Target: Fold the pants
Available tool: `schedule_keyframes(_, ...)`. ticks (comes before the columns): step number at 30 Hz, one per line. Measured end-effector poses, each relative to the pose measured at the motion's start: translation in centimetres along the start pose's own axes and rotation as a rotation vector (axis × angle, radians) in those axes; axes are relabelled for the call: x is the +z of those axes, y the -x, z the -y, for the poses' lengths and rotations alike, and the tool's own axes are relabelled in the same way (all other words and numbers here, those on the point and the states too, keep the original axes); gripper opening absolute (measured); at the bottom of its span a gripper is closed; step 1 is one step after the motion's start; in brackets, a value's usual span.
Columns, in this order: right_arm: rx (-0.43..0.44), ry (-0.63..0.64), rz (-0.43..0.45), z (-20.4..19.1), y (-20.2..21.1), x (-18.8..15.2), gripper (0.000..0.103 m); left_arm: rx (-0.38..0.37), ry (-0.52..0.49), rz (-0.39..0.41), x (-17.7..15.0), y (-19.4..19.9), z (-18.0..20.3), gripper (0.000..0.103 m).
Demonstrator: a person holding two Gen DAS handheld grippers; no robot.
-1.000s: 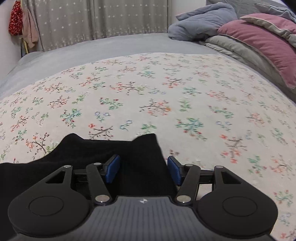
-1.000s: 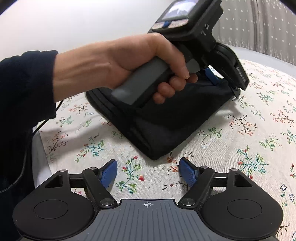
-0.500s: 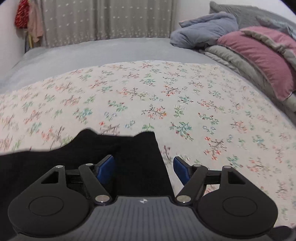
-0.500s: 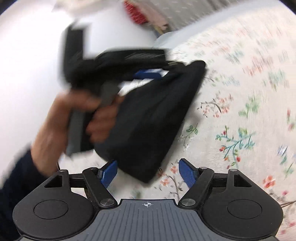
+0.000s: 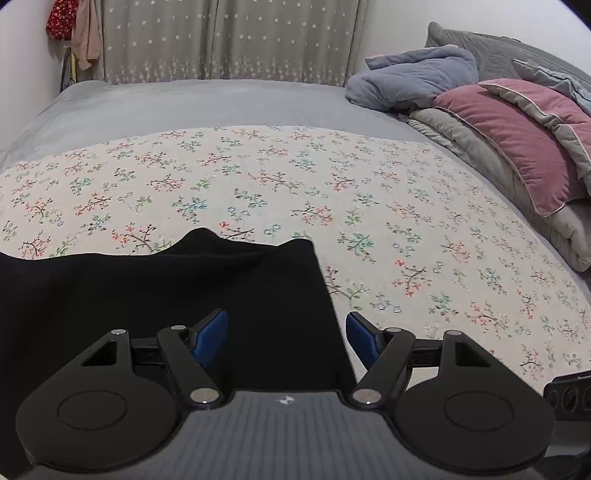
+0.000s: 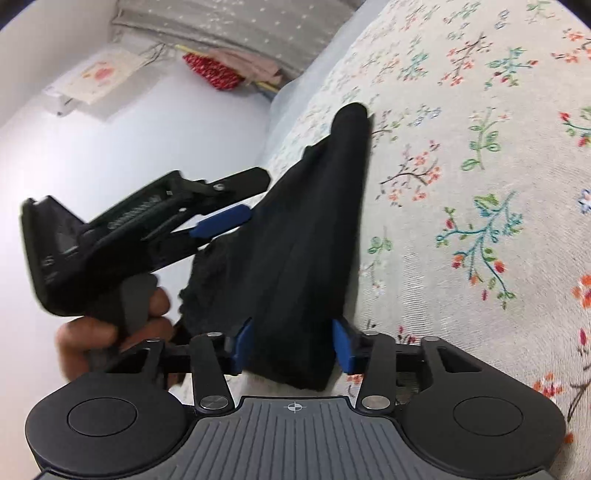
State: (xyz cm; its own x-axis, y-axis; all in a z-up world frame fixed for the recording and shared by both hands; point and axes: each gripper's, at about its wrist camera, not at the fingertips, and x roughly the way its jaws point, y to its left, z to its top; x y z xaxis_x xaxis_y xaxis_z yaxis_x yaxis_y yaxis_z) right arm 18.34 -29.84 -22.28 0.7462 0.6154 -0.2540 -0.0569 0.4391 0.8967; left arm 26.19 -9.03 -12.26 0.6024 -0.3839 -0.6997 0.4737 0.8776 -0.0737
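The folded black pants (image 5: 166,291) lie on the floral sheet (image 5: 295,192) at the near left. My left gripper (image 5: 286,332) is open, its fingers straddling the right edge of the pants. In the right wrist view the pants (image 6: 306,236) form a thick folded bundle. My right gripper (image 6: 293,343) is open with the near end of the bundle between its blue pads, which stand apart from the cloth. The left gripper (image 6: 221,218) shows there too, held in a hand just left of the bundle.
A grey bedspread (image 5: 184,99) covers the far half of the bed. A blue-grey blanket (image 5: 417,81) and a pink pillow (image 5: 517,129) are piled at the right. Curtains (image 5: 229,37) hang behind. Clothes (image 5: 74,29) hang at the far left by the wall.
My right gripper has swung round and moved in, so the end of the pants bundle now sits between its fingers. My left gripper has lifted and drawn back a little, still open.
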Motion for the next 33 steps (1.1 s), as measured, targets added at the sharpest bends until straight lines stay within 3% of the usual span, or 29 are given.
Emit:
schedule_keyframes(4, -0.019, -0.038, 0.039, 0.3, 0.0, -0.3, 0.038, 0.005, 0.008, -0.023, -0.3, 0.2, 0.7, 0.072)
schedule_keyframes(13, -0.065, 0.056, 0.065, -1.4, -2.1, -1.7, 0.041, -0.013, -0.021, -0.026, -0.6, 0.7, 1.1, 0.072)
schedule_keyframes(16, -0.095, 0.066, 0.077, -1.6, -2.6, -2.0, 0.025, 0.023, -0.053, -0.04, -0.6, -0.1, 1.7, 0.074)
schedule_keyframes(19, -0.082, 0.042, 0.1, -1.0, -2.3, -2.4, 0.017, 0.036, -0.08, -0.073, -0.6, -1.1, 2.5, 0.074)
schedule_keyframes(27, -0.082, 0.085, 0.133, -1.4, -2.1, -3.1, 0.017, 0.194, -0.286, -0.16, 0.6, -5.3, 6.7, 0.074)
schedule_keyframes(33, -0.074, 0.093, 0.134, -1.5, -2.1, -3.3, 0.017, 0.393, -0.456, -0.229, 0.3, -9.6, 9.5, 0.073)
